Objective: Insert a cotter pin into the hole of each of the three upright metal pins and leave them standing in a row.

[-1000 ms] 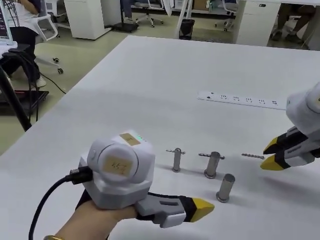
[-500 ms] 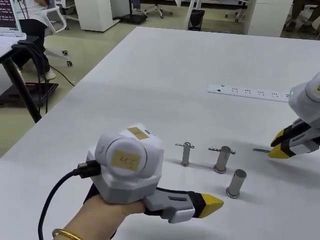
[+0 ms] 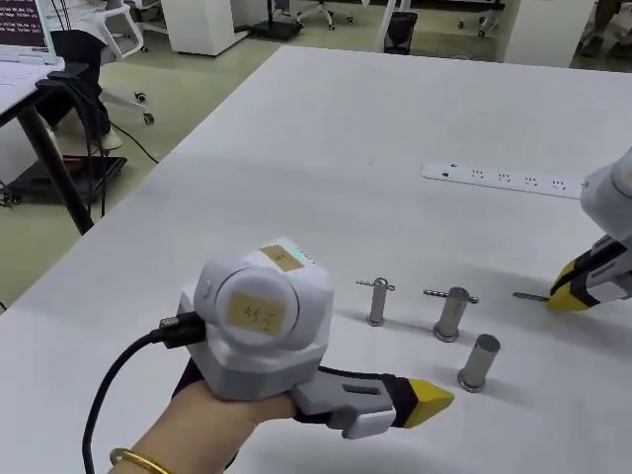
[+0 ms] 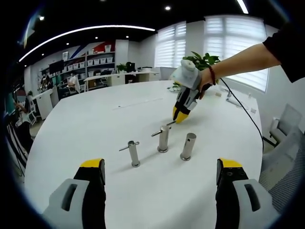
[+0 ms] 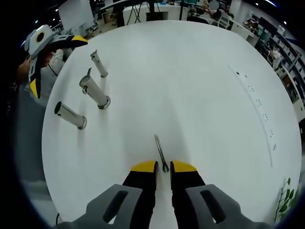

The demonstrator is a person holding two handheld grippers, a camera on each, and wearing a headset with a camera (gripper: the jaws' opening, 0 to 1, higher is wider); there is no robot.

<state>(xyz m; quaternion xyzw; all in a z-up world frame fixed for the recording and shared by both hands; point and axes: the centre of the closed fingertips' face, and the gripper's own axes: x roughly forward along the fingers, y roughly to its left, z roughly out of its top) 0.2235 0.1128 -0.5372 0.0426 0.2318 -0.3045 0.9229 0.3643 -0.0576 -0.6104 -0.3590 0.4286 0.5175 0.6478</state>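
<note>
Three pins (image 3: pixel 452 314) upright on white table (image 3: pixel 326 148); two carry cotters (image 3: pixel 375 284). One loose cotter (image 5: pixel 159 148) lies beside pins, between narrow jaws of right gripper (image 5: pixel 163 167), grip unclear; left gripper (image 4: pixel 160 164) wide. Office room.

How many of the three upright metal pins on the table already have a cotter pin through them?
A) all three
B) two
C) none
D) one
B: the left pin and the middle pin each carry a cotter pin crosswise near the top. The front pin carries none, and a loose cotter pin lies on the table.
</note>
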